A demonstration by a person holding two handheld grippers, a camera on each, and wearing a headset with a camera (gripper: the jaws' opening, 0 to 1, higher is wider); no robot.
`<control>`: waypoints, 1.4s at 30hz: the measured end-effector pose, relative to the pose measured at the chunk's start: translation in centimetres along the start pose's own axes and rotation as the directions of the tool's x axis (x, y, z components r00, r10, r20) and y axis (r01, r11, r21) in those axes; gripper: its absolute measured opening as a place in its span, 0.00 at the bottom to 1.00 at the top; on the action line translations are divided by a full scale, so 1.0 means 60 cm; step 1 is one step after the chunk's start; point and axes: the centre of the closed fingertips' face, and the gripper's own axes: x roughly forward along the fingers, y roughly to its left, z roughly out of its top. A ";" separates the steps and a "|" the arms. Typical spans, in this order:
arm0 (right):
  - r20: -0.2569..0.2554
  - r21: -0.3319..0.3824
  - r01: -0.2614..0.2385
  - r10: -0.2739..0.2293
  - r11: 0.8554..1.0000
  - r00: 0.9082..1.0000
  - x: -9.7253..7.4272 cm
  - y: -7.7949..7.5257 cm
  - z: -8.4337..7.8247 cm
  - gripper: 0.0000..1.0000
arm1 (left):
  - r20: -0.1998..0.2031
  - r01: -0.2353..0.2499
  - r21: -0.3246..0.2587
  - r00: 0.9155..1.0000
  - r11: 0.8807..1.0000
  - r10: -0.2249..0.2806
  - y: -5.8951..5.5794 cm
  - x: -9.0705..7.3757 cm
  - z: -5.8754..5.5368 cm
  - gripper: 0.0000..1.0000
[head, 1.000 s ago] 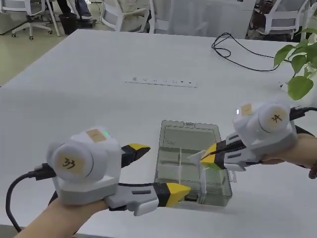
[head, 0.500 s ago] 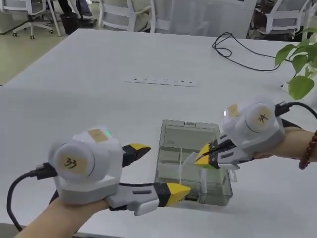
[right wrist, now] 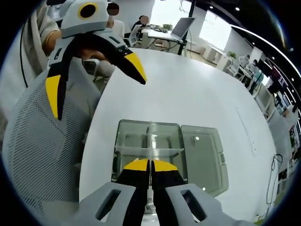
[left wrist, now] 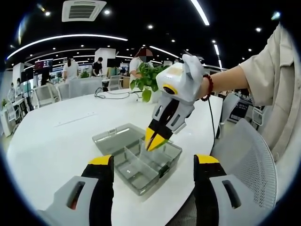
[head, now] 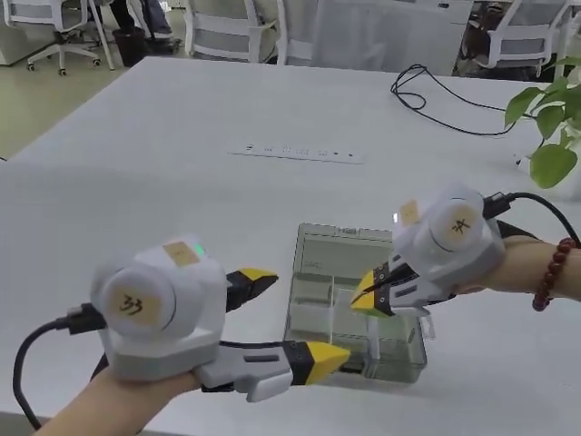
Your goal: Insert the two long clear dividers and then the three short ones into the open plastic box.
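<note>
One white worktop (head: 182, 191) carries one open plastic box (head: 313, 322). There are two tongs. The left tongs (head: 306, 314) are released at the box's near side. The right tongs (head: 363, 301) are clenched, tips inside the box; any grasp cannot be told. The right gripper view resolves two crossing clear dividers (right wrist: 134, 149), which the head view blurs.

Fig.: I work in an open-plan office: white meeting table (head: 163, 136), swivel chairs (head: 227, 36), laptop (right wrist: 178, 28), ceiling air vent (left wrist: 83, 10), strip lights (left wrist: 200, 12).
</note>
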 end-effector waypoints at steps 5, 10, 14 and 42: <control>-0.006 0.038 -0.031 0.031 0.999 0.999 0.003 -0.004 -0.001 0.03 | -0.008 0.007 0.007 1.000 1.000 -0.007 -0.003 0.001 -0.001 0.68; -0.046 0.026 -0.057 0.058 0.998 0.997 0.016 -0.003 -0.009 0.02 | -0.007 0.005 0.010 1.000 1.000 -0.005 -0.001 0.000 0.000 0.69; -0.071 0.027 -0.074 0.076 0.997 0.995 0.025 -0.002 -0.016 0.02 | -0.003 0.001 0.005 1.000 1.000 0.000 0.001 -0.002 0.000 0.69; -0.334 0.043 -0.112 0.120 0.993 0.935 0.071 0.006 -0.058 0.02 | -0.007 -0.009 0.016 1.000 1.000 0.009 0.000 0.006 -0.002 0.69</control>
